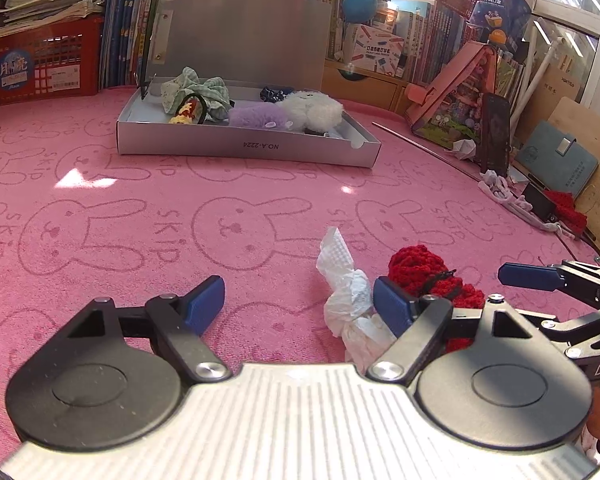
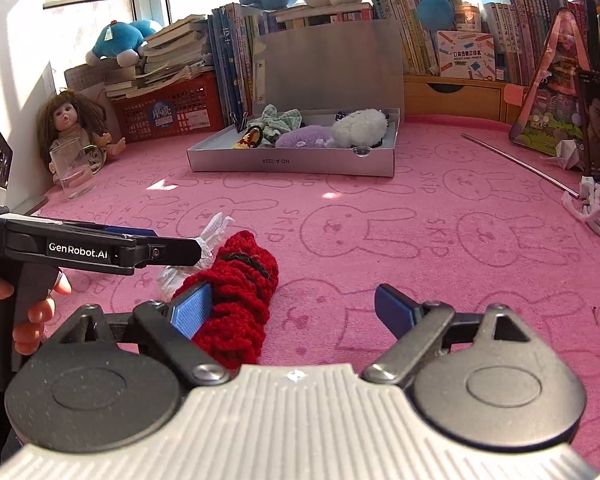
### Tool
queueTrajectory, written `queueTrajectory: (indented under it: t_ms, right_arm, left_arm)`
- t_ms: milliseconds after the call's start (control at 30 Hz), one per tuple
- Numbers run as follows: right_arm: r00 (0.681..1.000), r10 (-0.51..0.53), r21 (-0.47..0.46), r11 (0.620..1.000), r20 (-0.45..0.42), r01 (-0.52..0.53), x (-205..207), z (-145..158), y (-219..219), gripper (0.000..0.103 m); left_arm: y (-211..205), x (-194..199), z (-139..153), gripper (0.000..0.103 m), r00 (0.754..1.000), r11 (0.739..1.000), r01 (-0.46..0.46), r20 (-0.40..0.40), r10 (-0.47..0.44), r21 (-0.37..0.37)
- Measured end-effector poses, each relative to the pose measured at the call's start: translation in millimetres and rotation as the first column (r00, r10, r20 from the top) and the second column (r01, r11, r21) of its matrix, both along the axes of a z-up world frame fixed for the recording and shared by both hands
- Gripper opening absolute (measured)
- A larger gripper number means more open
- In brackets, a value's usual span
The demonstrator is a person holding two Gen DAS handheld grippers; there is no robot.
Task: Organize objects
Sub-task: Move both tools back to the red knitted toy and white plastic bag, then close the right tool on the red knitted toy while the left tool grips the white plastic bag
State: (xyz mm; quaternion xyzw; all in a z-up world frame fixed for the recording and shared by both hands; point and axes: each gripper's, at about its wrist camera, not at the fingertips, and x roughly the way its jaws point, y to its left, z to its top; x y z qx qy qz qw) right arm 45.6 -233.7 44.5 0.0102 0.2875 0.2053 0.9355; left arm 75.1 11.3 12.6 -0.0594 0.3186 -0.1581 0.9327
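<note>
The left gripper (image 1: 298, 304) hangs wide open over the pink cloth (image 1: 140, 184). A crumpled tissue (image 1: 348, 296) and red yarn (image 1: 424, 272) lie near its right finger. Far off sits an open grey box (image 1: 236, 146).

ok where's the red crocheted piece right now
The red crocheted piece lies on the pink rabbit-print cloth, near both grippers, beside the crumpled white tissue.

Your pink cloth (image 1: 260, 184) looks like matt towelling. The red scrunchie (image 2: 236, 300) is chunky knitted yarn, the white wad (image 1: 350, 304) crumpled embossed paper. You've got a smooth silvery card box (image 1: 244, 148), glossy blue plastic fingertips (image 2: 192, 312).
</note>
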Motion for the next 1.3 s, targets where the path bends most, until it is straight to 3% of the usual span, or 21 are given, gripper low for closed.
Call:
queueTrajectory:
  t_ms: [367, 600, 733, 800, 933, 1300]
  right_arm:
    - [1.000, -0.015, -0.003, 1.000, 0.004, 0.015, 5, -3, 7, 0.092]
    - [1.000, 0.015, 0.003, 1.000, -0.008, -0.015, 4, -8, 17, 0.087]
    - [0.999, 0.040, 0.040, 0.998, -0.027, -0.039, 5, -10, 20, 0.074]
    - [0.998, 0.055, 0.044, 0.998, -0.035, -0.053, 4, -12, 23, 0.066]
    - [0.996, 0.084, 0.056, 0.995, -0.040, -0.082, 2, -10, 29, 0.043]
    - [1.000, 0.030, 0.057, 0.998, -0.009, -0.029, 5, -2, 26, 0.036]
  left_arm:
    - [-16, -10, -4, 0.083, 1.000, 1.000, 0.010, 0.012, -0.010, 0.021]
    - [-24, -14, -3, 0.047, 0.998, 0.999, 0.053, 0.015, -0.053, 0.004]
    - [-22, -10, -6, 0.037, 0.998, 0.996, 0.056, -0.018, -0.058, -0.064]
    - [-25, -10, -5, 0.030, 0.997, 0.995, 0.069, -0.019, -0.071, -0.069]
    - [-30, -12, -3, 0.029, 0.997, 0.997, 0.070, -0.009, -0.070, -0.042]
    - [-31, -5, 5, 0.029, 0.999, 0.999, 0.047, 0.024, -0.047, -0.001]
